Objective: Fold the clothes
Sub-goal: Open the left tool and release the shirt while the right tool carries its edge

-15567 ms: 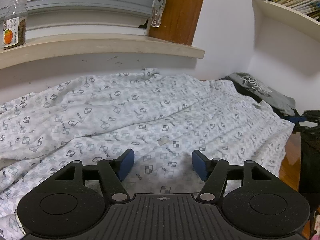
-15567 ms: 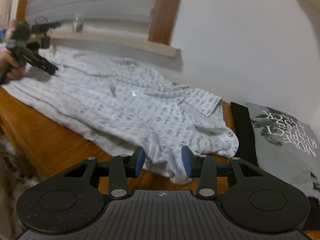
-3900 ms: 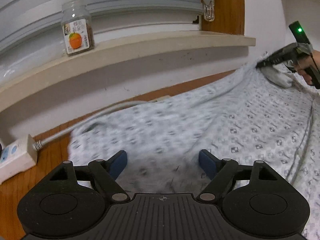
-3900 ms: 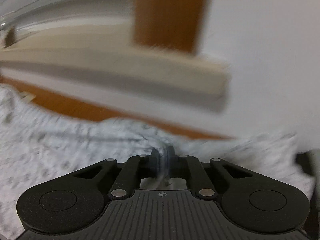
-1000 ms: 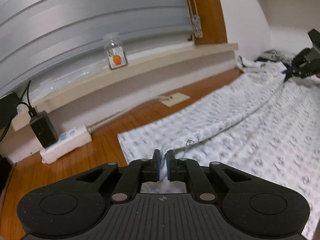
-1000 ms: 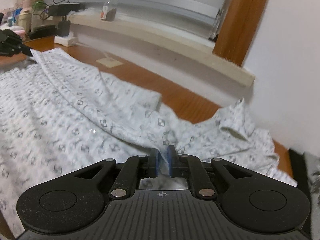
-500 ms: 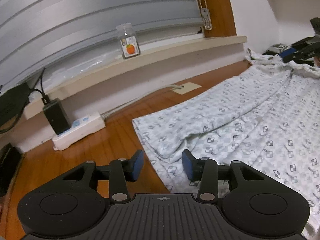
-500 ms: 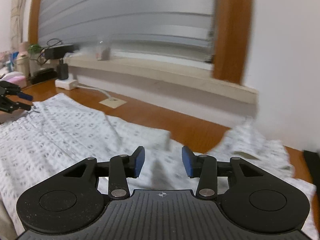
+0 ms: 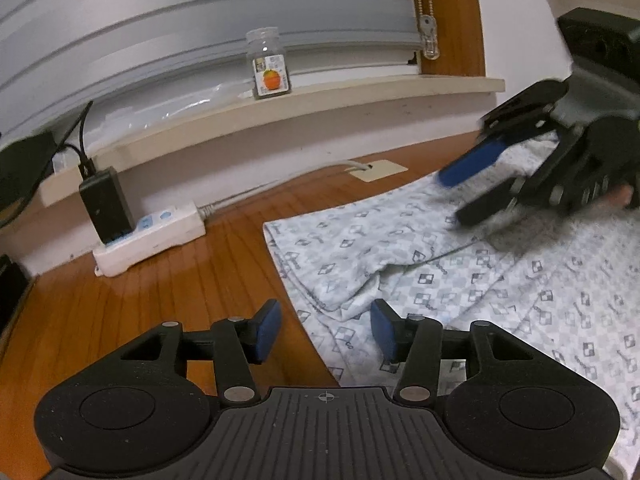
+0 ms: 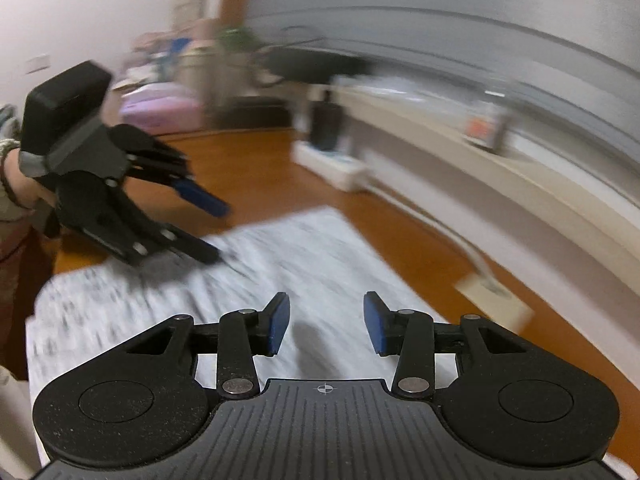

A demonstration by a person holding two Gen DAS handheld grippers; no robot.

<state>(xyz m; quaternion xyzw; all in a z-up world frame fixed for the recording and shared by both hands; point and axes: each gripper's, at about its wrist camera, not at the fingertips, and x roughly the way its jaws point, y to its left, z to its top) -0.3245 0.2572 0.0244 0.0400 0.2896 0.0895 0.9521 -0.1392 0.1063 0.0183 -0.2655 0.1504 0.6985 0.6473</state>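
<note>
The left gripper (image 9: pixel 326 330) hangs tilted downward over the near edge of the shirt (image 9: pixel 500 280), its jaws partly apart and opening, with nothing pinched: the blue pads (image 9: pixel 269 330) stand clear to either side of a fold in the cloth, one over bare wood, the other over the fabric. From the right wrist view the same tool (image 10: pixel 208 232) shows at the left, gripped by a hand (image 10: pixel 24 184) whose wrist bears a beaded band, its fingers aimed down and across at the shirt's edge.

The right gripper (image 10: pixel 325 326) is also angled down over the shirt, jaws partly apart and empty (the cloth under it is smeared by blur). In the left view it comes in from the right (image 9: pixel 476 188), blurred, one finger above the other, low over the shirt's far part; whether it touches the fabric I cannot tell.

The shirt, white with small checked squares, lies spread flat on the wooden floor (image 9: pixel 160 292), its folded edge running diagonally. Well apart from it, by the wall, sits a power strip (image 9: pixel 152 236) with a black adapter (image 9: pixel 106 204) plugged in, and a jar (image 9: pixel 270 65) stands on the sill (image 9: pixel 360 98).
</note>
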